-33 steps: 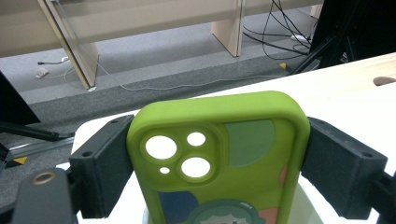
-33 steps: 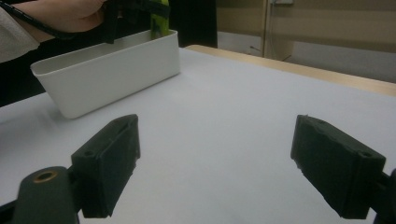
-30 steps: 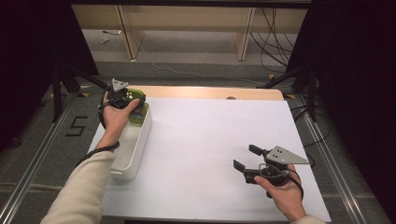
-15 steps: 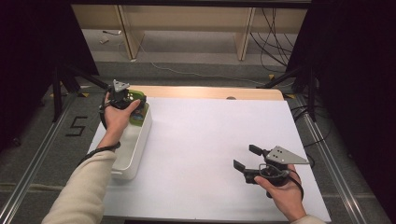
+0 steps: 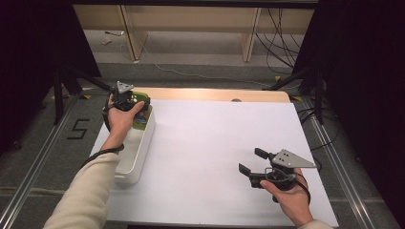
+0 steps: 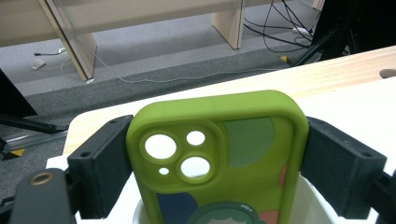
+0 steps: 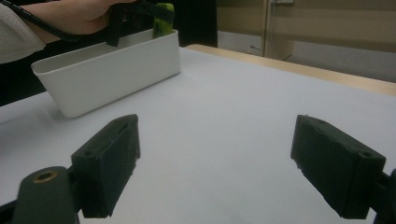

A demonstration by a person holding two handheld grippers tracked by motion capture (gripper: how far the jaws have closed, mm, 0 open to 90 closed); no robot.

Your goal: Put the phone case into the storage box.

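Observation:
A green phone case (image 6: 219, 154) with camera cut-outs stands upright between the jaws of my left gripper (image 6: 222, 158), and both black pads press on its sides. In the high view my left gripper (image 5: 138, 102) holds the phone case (image 5: 140, 119) over the far end of a white bin (image 5: 136, 157) at the table's left side. The case's lower part dips inside the bin's rim. My right gripper (image 5: 252, 160) lies low at the front right of the table, open, with nothing between its pads (image 7: 109, 158). From there the white bin (image 7: 112, 74) and the phone case (image 7: 161, 21) lie far off.
A white sheet (image 5: 215, 143) covers the table, with a wooden strip (image 5: 215, 94) along its far edge. Beyond it are grey floor, cables (image 5: 282, 33) and wooden legs (image 5: 250, 36). Black stands flank both sides.

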